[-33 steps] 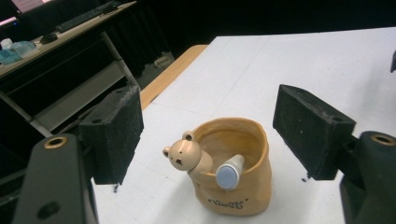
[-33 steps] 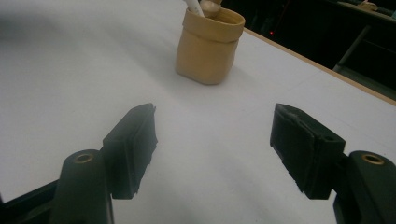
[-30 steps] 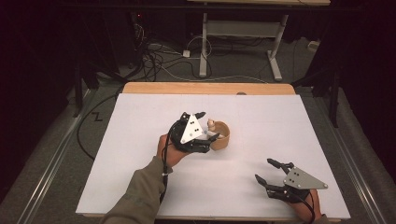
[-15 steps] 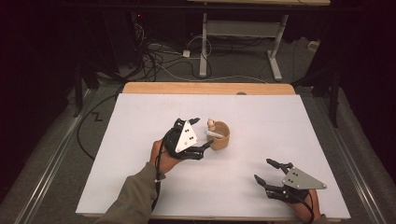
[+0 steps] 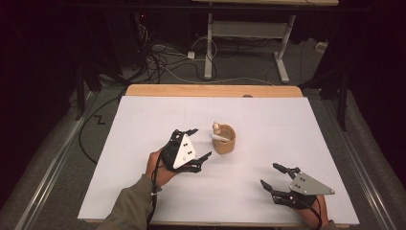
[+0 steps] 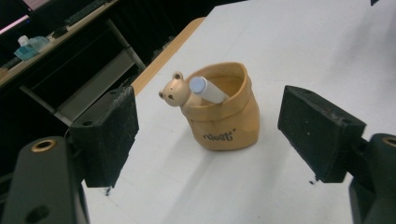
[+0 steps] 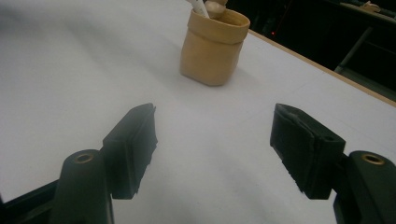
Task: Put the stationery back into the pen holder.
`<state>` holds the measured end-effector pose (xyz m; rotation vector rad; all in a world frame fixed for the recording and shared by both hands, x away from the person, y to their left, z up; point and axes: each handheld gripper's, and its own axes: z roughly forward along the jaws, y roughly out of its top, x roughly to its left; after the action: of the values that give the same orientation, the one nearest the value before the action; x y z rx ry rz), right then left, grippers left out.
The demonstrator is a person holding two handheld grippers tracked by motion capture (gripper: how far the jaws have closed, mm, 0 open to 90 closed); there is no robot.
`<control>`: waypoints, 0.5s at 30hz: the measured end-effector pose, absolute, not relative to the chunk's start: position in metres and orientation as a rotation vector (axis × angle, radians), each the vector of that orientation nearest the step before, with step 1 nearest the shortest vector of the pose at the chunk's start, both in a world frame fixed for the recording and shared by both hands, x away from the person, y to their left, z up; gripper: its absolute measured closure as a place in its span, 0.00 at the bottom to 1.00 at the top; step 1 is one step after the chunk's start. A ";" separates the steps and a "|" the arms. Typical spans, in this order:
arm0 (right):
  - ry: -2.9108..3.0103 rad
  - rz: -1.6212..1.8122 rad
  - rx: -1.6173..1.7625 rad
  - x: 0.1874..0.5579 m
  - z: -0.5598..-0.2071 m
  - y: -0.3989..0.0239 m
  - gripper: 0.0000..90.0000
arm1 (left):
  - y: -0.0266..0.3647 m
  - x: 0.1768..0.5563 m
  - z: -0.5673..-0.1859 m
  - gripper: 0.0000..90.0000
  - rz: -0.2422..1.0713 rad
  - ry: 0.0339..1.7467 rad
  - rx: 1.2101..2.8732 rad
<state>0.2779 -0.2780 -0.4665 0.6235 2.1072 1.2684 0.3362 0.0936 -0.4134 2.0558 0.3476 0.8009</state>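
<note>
The right hand-held gripper (image 5: 279,183) rests wide open and empty at the counter's (image 5: 143,120) near edge, while the left hand-held gripper (image 5: 194,144), jaws spread and empty, has drawn back from the tan bear pot (image 5: 224,139) mid-counter, leaving the white marker (image 6: 207,90) inside, suggesting placement is complete.

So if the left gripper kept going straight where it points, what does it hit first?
Most likely the tan cup, which stands straight ahead between the open jaws of the left gripper, with a white tube leaning inside. How far off it is, I cannot tell.
</note>
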 end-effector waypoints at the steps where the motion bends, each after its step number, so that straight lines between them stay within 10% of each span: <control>1: 2.107 1.268 0.623 0.278 -0.467 -0.278 0.35 | 0.095 0.335 -0.415 0.22 0.802 0.346 2.059; 15: 2.110 1.263 0.620 0.278 -0.466 -0.277 0.35 | 0.114 0.321 -0.428 0.22 0.843 0.363 2.084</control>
<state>0.2775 -0.2772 -0.4664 0.6198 2.1095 1.2630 0.3207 0.1143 -0.4276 2.0844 0.3631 0.8427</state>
